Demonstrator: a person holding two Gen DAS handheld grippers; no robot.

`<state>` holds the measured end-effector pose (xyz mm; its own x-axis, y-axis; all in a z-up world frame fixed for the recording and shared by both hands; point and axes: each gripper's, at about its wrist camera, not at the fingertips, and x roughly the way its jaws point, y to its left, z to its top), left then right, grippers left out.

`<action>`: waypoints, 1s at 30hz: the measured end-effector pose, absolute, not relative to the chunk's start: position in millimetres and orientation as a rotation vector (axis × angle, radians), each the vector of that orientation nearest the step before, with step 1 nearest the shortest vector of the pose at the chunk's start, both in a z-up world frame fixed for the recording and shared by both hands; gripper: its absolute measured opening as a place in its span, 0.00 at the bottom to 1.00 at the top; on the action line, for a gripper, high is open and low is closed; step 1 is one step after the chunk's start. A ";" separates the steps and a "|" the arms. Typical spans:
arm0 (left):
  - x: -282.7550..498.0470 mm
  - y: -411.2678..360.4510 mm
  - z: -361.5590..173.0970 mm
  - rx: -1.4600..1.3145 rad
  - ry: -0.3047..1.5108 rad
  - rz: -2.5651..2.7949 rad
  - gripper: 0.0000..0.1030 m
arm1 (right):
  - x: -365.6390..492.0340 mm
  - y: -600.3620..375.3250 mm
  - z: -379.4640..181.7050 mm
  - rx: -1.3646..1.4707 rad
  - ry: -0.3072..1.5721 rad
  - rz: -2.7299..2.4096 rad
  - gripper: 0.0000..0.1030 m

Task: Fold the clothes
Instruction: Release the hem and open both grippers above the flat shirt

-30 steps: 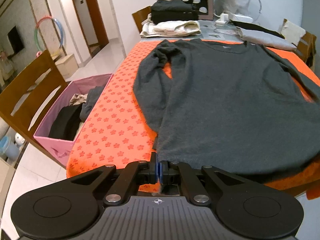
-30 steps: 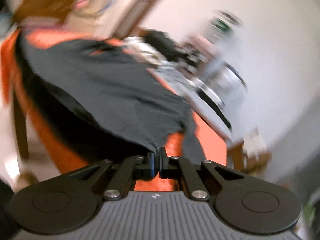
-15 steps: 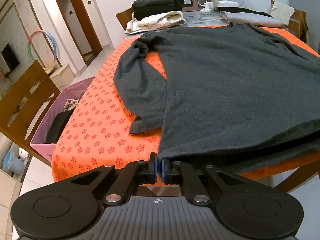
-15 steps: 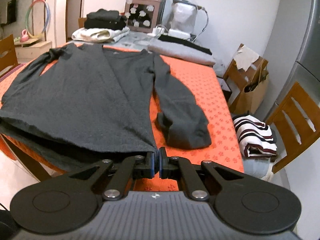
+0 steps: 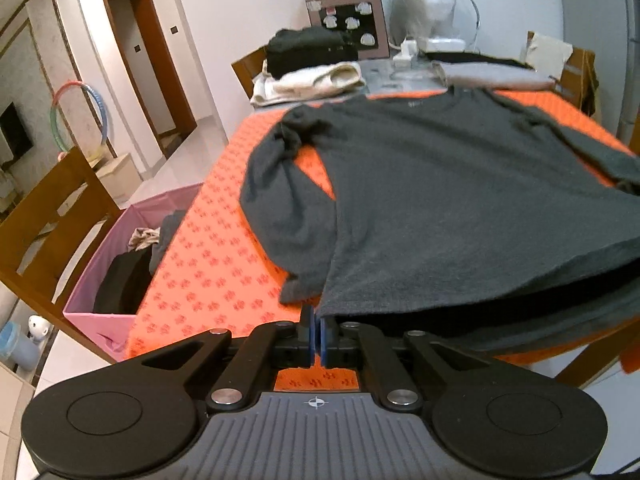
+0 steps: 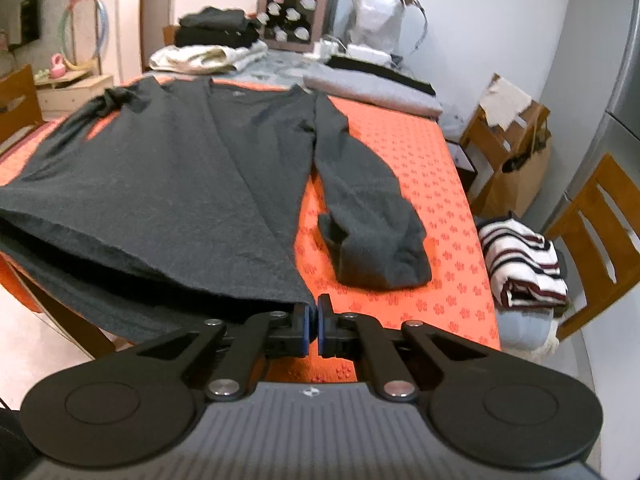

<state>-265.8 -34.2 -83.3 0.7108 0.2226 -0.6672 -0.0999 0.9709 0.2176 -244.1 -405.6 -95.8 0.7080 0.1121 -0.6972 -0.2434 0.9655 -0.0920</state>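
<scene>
Sweater (image 5: 460,200) lies spread on the orange worktop (image 5: 208,264). Left gripper (image 5: 314,334) pinches one hem corner. Right gripper (image 6: 313,330) jaws clench the other.

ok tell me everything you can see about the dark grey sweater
The dark grey sweater is long-sleeved, of soft knit-looking fabric, spread flat with its neckline at the far end of the orange flower-print tablecloth. Both sleeves lie bent alongside the body. The left gripper and right gripper each pinch a hem corner in shut jaws, lifting the near edge off the table.
</scene>
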 end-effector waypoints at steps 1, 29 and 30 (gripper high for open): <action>-268.1 -33.8 -77.2 0.176 0.758 0.181 0.05 | -246.8 -405.8 -90.4 -0.183 0.753 0.212 0.04; -307.3 -3.9 -117.0 0.153 0.950 0.232 0.10 | -293.4 -422.2 -107.3 -0.218 0.918 0.361 0.19; -301.1 0.2 -112.0 0.138 0.939 0.243 0.11 | -289.4 -422.2 -104.4 -0.217 0.911 0.358 0.22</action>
